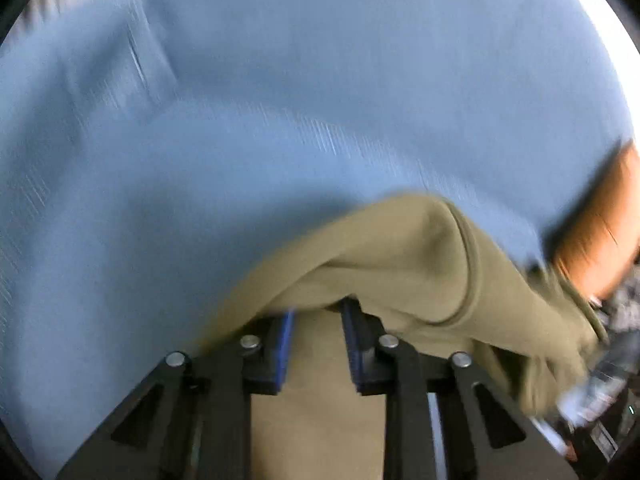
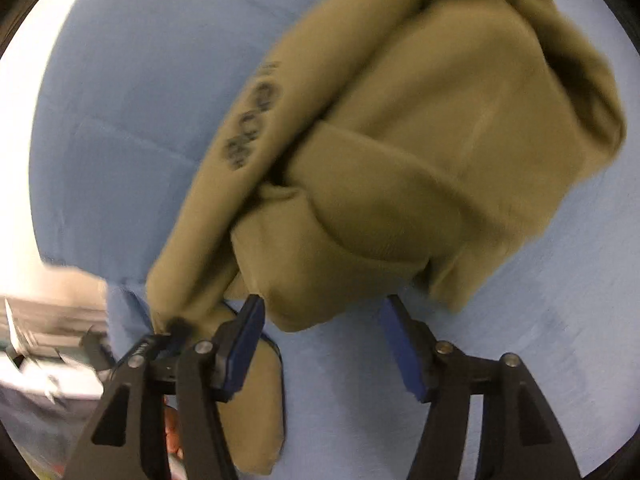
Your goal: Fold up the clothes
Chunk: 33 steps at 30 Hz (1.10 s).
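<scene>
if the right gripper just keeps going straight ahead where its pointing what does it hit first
Most likely the olive garment. Its bunched lower edge hangs right ahead of the open right gripper, between the fingers' line. The blue sheet lies behind and below it; exact depth is unclear in this blurred fisheye view.

Bench (image 2: 132, 80) covered by blue cloth, lightly creased. Olive garment (image 2: 420, 140) lies bunched on it, centre to upper right; contact edges blurred, apparently resting.

We see the olive sweatshirt (image 2: 420, 152) as soft, matt fleece cloth, lying on a smooth matt blue sheet (image 1: 280, 80). At six o'clock, our left gripper (image 1: 318, 320) and right gripper (image 2: 322, 320) show matt black plastic arms, shiny metal rivets and blue rubbery pads (image 2: 400, 344).
</scene>
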Each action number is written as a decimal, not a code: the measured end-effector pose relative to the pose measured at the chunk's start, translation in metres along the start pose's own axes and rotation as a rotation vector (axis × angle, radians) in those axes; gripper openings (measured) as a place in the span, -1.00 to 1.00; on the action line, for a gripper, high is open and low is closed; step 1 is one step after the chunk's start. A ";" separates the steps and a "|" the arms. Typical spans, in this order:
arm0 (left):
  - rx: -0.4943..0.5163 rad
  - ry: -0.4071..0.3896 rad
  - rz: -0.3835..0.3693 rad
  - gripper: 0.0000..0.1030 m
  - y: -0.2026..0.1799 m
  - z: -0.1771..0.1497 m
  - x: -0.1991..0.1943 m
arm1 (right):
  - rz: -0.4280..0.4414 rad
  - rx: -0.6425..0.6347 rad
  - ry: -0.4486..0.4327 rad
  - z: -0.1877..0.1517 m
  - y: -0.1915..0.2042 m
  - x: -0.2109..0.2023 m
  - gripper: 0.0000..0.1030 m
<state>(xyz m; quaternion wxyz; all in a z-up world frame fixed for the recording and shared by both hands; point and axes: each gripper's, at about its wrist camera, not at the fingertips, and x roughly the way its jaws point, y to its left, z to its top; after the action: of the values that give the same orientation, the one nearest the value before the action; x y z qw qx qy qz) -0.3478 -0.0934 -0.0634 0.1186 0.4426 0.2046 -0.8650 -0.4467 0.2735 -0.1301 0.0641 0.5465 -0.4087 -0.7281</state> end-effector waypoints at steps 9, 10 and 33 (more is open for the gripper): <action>0.141 -0.024 -0.155 -0.50 -0.048 -0.007 -0.047 | 0.061 0.086 -0.020 0.024 -0.008 0.030 -0.78; 0.167 -0.010 -0.161 -0.50 -0.051 -0.010 -0.041 | 0.050 0.042 -0.038 0.022 0.001 0.026 -0.82; 0.321 0.319 -0.471 -0.09 -0.136 -0.074 0.045 | -0.095 -0.009 -0.214 -0.007 -0.015 -0.044 0.04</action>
<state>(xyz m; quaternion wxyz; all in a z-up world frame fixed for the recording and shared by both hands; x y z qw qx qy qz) -0.3735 0.0601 -0.1055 -0.1897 0.5262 0.1786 -0.8095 -0.4182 0.3029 -0.1080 -0.0120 0.4842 -0.3836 -0.7863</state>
